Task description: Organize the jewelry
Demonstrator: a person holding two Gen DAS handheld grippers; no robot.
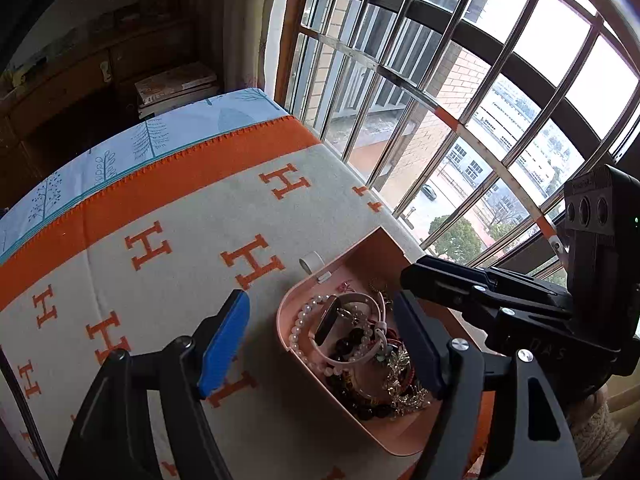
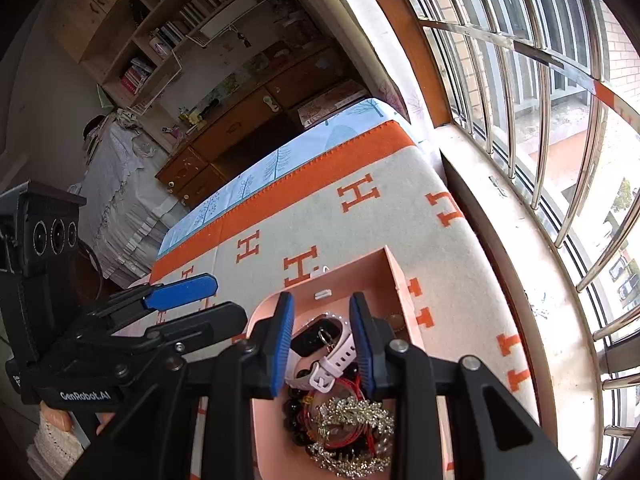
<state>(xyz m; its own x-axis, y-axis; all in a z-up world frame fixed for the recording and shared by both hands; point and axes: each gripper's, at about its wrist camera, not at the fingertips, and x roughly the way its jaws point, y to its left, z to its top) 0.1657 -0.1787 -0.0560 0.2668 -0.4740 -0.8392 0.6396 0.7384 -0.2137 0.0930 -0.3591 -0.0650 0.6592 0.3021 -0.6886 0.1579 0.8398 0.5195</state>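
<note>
An open pink jewelry box (image 1: 372, 428) lies on a grey blanket (image 1: 168, 208) with orange H letters. Inside are a pale pink watch (image 1: 326, 322), a pearl bracelet (image 1: 298, 330), dark beads (image 1: 352, 344) and a gold leafy brooch (image 1: 400, 384). My left gripper (image 1: 320, 344) is open wide; one finger hangs left of the box, the other over its contents. My right gripper (image 2: 322, 344) is open above the watch (image 2: 320, 340), which lies between its blue pads without being gripped. The brooch (image 2: 352, 420) and beads (image 2: 292, 412) lie nearer the camera.
The box's raised lid (image 2: 360, 272) stands at the far side, with a small white cylinder (image 1: 312, 260) just behind it. A barred window (image 1: 460, 80) and its sill (image 2: 520, 280) border the blanket on the right. A wooden cabinet (image 2: 248, 120) stands beyond the bed.
</note>
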